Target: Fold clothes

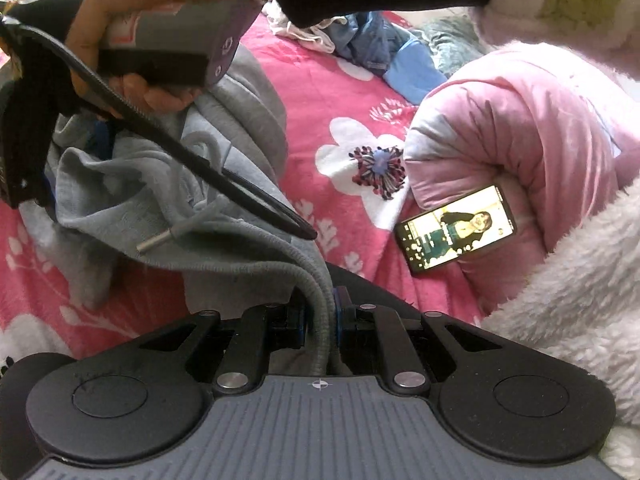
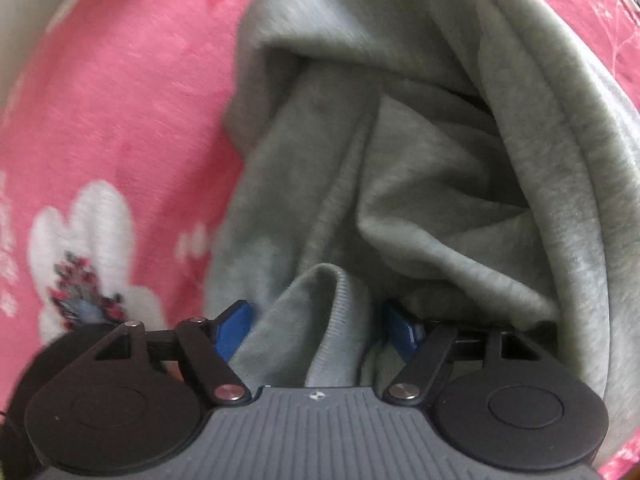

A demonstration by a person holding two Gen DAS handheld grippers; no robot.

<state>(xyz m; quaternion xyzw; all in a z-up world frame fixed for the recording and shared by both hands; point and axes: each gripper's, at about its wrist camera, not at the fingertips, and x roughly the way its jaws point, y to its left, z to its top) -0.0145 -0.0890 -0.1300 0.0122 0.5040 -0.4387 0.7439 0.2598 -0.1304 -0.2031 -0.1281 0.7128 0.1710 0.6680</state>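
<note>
A grey hoodie (image 1: 160,192) hangs bunched above the pink floral blanket (image 1: 340,92), held between both grippers. My left gripper (image 1: 322,314) is shut on a rolled grey hem of it at the bottom of the left wrist view. The drawstring's metal tip (image 1: 154,243) dangles free. At the upper left a hand (image 1: 120,4) holds my right gripper (image 1: 96,136), buried in the hoodie's folds. In the right wrist view my right gripper (image 2: 318,330) is shut on a thick ribbed fold of the hoodie (image 2: 400,180), blue pads (image 2: 236,328) pressing from both sides.
A lit phone (image 1: 456,234) lies against a pink quilt (image 1: 520,128) on the right. Several other clothes (image 1: 372,44) are heaped at the far side of the bed. A white fleecy sleeve (image 1: 580,300) fills the right edge. A black cable (image 1: 208,172) crosses the hoodie.
</note>
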